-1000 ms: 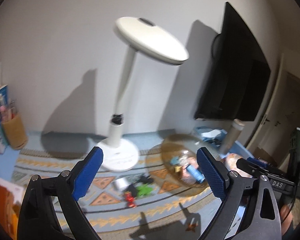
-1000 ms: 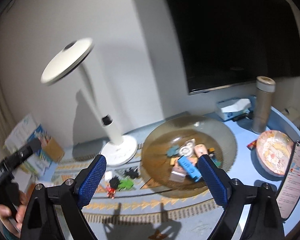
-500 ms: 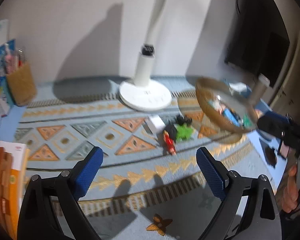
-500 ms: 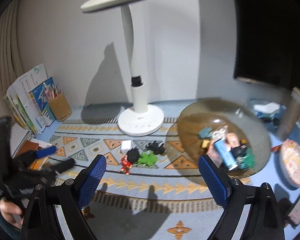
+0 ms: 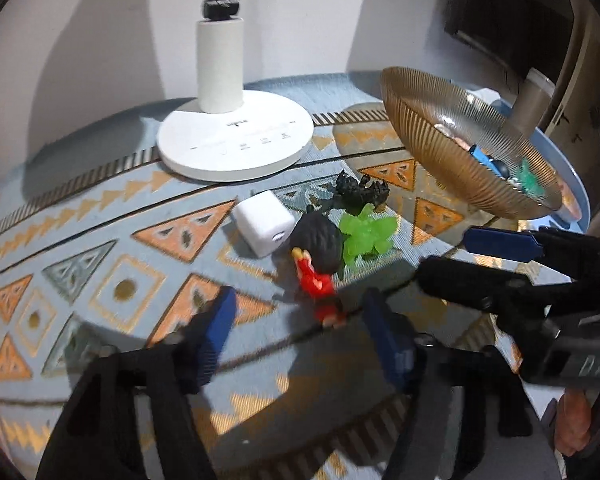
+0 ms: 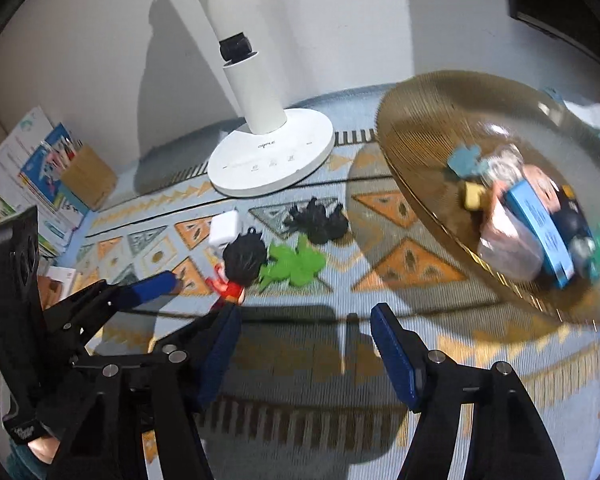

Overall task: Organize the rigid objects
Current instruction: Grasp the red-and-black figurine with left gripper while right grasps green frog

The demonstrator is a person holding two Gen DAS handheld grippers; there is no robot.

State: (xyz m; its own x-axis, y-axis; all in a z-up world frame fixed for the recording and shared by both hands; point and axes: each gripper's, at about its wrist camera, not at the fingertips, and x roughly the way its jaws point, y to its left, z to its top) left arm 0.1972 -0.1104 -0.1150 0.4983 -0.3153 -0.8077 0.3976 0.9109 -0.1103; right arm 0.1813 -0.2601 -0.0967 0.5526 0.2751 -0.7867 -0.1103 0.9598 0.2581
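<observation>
The red-and-black figurine [image 5: 316,264] lies on its side on the patterned mat [image 5: 100,264], touching a green toy [image 5: 366,234] with a black spiky toy [image 5: 358,194] just behind and a white cube [image 5: 264,222] beside its head. These four form a loose cluster between the lamp base [image 5: 236,144] and the amber glass bowl [image 5: 464,148], which already carries a blue box and other small pieces — so the bowl looks to be the collecting place and the cluster what is left to gather.

The left hand-held gripper [image 5: 300,330] sits low over the surface, tilted down, its blue pads spread wide to either side of the figurine's feet; nothing is between them but the toy's lower end, and they do not touch it. That spread suits a grasp across the figurine's narrow body, my guess at the step in hand.

The right hand-held gripper [image 6: 306,346] is likewise parted and empty, hanging over bare mat just in front of the cluster, with the bowl off to its right. In the left view it reaches in from the right side, one pad near the green toy — close enough that the two tools could crowd each other if both go for the same pile. The figurine's round head may roll when pinched.
</observation>
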